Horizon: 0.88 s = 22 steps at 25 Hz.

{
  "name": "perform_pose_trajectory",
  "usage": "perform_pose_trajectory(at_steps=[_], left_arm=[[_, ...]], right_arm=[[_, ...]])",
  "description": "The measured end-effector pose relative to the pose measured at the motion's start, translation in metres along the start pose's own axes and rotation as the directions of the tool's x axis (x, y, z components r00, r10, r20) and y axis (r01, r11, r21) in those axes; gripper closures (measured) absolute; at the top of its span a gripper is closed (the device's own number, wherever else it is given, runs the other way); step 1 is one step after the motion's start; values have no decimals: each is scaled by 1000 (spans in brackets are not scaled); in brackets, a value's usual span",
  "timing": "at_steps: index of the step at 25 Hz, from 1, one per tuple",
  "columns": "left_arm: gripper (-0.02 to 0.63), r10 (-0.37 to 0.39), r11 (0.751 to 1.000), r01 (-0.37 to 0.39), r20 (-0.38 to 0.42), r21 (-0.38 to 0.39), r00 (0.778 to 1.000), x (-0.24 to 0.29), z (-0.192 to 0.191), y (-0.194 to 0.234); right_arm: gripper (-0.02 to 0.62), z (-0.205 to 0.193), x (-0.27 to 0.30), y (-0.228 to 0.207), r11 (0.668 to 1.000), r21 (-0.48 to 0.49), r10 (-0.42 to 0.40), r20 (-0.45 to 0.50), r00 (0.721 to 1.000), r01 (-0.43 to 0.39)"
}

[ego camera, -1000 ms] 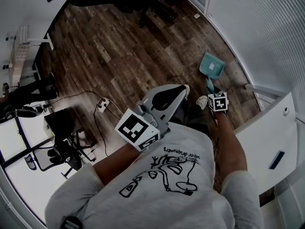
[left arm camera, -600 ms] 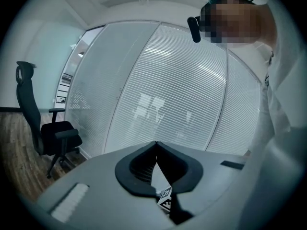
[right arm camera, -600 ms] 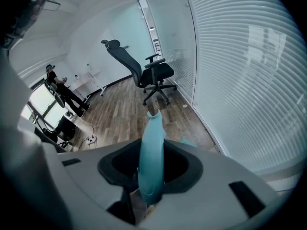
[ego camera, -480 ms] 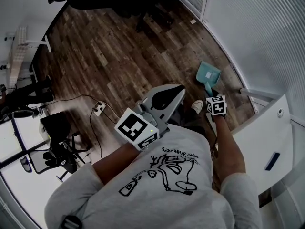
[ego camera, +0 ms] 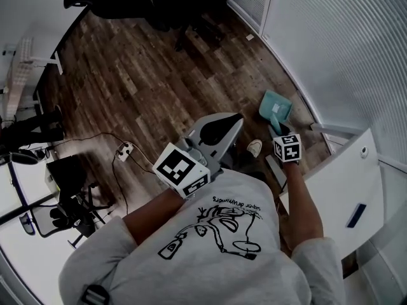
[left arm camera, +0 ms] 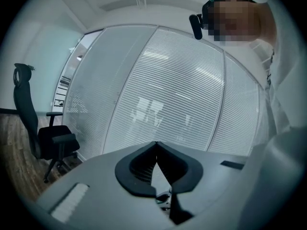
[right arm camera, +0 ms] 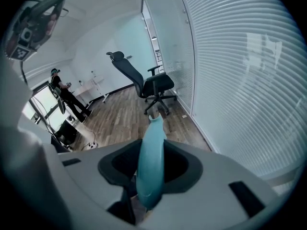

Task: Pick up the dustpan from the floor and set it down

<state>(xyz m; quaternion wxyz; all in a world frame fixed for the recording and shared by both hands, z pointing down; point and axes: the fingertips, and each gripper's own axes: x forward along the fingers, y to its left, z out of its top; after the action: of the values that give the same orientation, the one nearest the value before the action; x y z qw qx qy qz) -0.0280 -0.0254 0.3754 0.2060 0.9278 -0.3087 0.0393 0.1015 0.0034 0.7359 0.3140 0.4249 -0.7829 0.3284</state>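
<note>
Dustpan (ego camera: 275, 108) in right gripper (ego camera: 278, 131)

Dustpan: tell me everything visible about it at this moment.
The dustpan is teal and looks like smooth plastic: a broad shallow scoop with a slim handle. The right gripper is shut on the handle, with the scoop pointing away from the person, over the wood floor beside the blind-covered glass wall. The right gripper view shows it narrow, edge-on. Whether it clears the floor cannot be told.
</note>
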Motion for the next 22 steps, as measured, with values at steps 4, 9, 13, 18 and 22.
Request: perform_pose_trajectory(at_steps=[4,9,13,18,22], left_arm=[[604,-5,1000,5,9,10,1000,4,4,1],[604,-17,1000,16,26,25,1000,10,11,-1],[604,-27,999,25,35,33,999,15,17,-3],[604,-40,998,37,47,46,998,21,26,-5],[604,-48,998,45,48,52,998,27,27,-6]], right_arm=[[485,13,-21,4,1000,-10,5,21,1000,-5],[485,33,-48,11,1000,-16,9,50,999,-8],[485,51,-72,17,1000,4,21,87,996,-22],[485,69,-106,26,1000,18,17,127,992,-19],[485,88,-131,35,1000,1,15,157,988,-15]])
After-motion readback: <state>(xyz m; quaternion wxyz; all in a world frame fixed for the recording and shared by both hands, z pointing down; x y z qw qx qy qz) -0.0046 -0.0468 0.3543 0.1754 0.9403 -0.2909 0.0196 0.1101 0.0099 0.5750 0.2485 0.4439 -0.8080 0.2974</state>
